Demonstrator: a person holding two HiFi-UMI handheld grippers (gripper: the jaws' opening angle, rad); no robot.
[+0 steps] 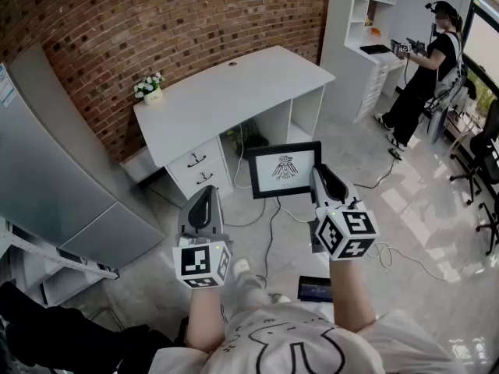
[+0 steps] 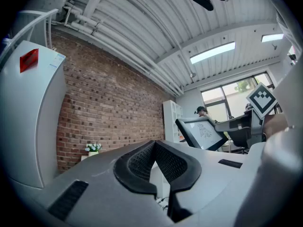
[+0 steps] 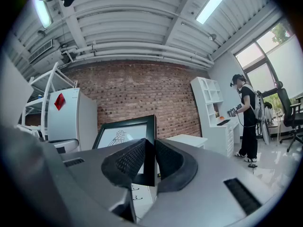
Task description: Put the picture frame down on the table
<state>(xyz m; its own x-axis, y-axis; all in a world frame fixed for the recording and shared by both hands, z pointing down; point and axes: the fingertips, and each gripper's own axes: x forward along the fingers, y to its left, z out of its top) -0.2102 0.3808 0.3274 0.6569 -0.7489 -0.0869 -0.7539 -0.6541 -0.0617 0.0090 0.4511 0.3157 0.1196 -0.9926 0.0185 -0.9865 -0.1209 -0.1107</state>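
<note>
Carries the left gripper low and idle, jaws pressed together on nothing. Pinches the right edge of the picture frame in the right gripper, jaws clamped on the black border, probably so the drawing faces up and the lower edge stays free for landing. Hangs in mid-air over the floor, just short of the white table. Offers a broad bare top beyond, with only a flower pot at the far left corner.
</note>
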